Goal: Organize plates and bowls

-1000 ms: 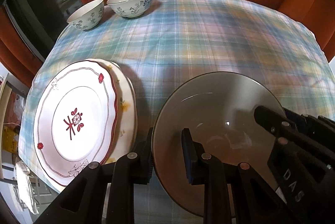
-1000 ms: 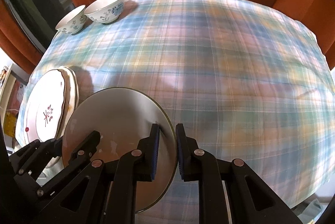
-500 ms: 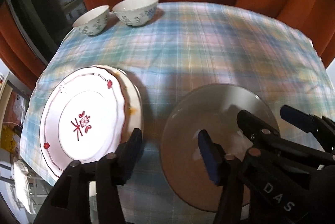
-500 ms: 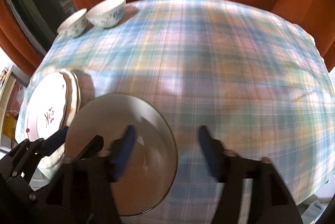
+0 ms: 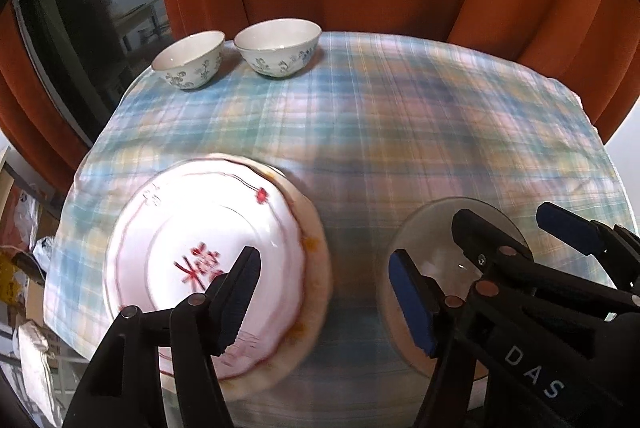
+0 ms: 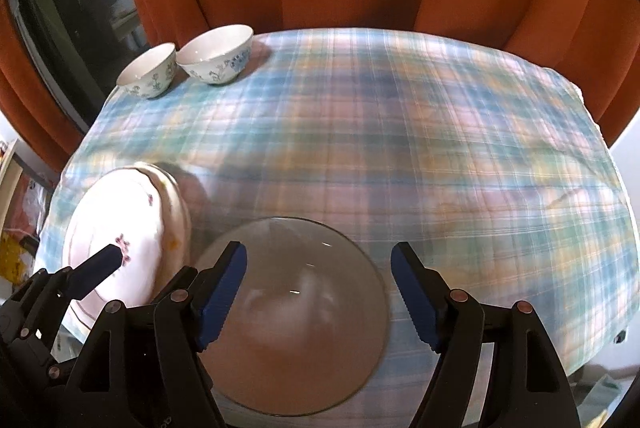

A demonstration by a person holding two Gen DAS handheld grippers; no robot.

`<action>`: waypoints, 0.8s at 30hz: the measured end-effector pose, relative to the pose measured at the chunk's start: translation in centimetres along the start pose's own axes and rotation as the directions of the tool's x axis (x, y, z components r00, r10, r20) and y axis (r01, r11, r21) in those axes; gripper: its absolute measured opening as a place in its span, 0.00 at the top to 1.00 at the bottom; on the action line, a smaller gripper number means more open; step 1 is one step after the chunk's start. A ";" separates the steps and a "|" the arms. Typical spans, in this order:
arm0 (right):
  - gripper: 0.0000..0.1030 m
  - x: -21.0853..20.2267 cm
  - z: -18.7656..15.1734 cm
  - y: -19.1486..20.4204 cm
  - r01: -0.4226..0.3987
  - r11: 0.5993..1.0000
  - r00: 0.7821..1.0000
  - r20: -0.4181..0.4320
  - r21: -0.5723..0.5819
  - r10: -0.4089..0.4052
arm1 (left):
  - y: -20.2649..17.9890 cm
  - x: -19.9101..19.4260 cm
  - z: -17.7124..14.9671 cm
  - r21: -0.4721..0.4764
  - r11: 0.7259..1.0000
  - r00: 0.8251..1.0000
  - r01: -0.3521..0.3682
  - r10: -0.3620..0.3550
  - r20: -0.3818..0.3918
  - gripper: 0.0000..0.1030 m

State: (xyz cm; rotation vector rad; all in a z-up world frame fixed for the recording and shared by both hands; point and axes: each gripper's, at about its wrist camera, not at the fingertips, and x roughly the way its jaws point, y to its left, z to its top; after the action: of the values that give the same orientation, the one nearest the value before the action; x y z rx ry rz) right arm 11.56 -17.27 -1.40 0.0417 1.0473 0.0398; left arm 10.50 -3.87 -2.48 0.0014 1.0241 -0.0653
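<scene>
Left wrist view: the left gripper [image 5: 324,292] stands with its jaws wide apart and nothing between them, hovering over the gap between the stacked plates and the glass plate [image 5: 432,240]. The white plate with red markings [image 5: 192,228] lies on top of a cream plate [image 5: 316,260], whose rim shows along the right side; both sit at the near left of the plaid tablecloth [image 5: 400,115]. Two floral bowls stand side by side at the far left corner, the smaller bowl [image 5: 189,59] to the left of the larger bowl [image 5: 277,47]. They look just apart rather than touching.

Right wrist view: the right gripper [image 6: 318,292] is likewise spread open and empty, held above the glass plate [image 6: 296,308], which lies flat on the cloth near the front edge, just beside the stack [image 6: 120,228].

Risk, as I judge it: the glass plate is thin, smooth and close to the table edge. A shallow or off-centre pinch on its rim could let it slip or tip off. Setting it down hard on the stack could chip the rims or shove the stack toward the left edge.

Count: three plates, two bowls, two grippers.
</scene>
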 end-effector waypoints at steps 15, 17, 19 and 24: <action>0.25 -2.2 3.1 10.4 0.066 0.996 0.995 0.077 0.058 -0.071 | 9.9 -1.8 3.6 0.060 0.998 0.997 0.036 -0.040 0.071 0.33; 0.24 -2.4 3.7 12.0 0.065 0.996 0.993 0.089 0.060 -0.071 | 11.1 -1.9 4.2 0.068 0.997 0.996 0.032 -0.037 0.079 0.33; 0.24 -2.3 4.3 13.3 0.065 0.996 0.993 0.097 0.064 -0.072 | 12.3 -2.1 4.8 0.077 0.997 0.995 0.026 -0.033 0.090 0.33; 0.22 -2.0 6.1 16.3 0.064 0.994 0.990 0.119 0.084 -0.074 | 15.2 -2.2 6.7 0.081 0.997 0.992 0.014 -0.024 0.120 0.29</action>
State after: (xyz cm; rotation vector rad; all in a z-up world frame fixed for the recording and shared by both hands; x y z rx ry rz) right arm 15.58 -1.22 4.24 0.0797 0.9274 -0.0671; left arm 15.90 11.21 2.42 0.0598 0.8996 -0.1225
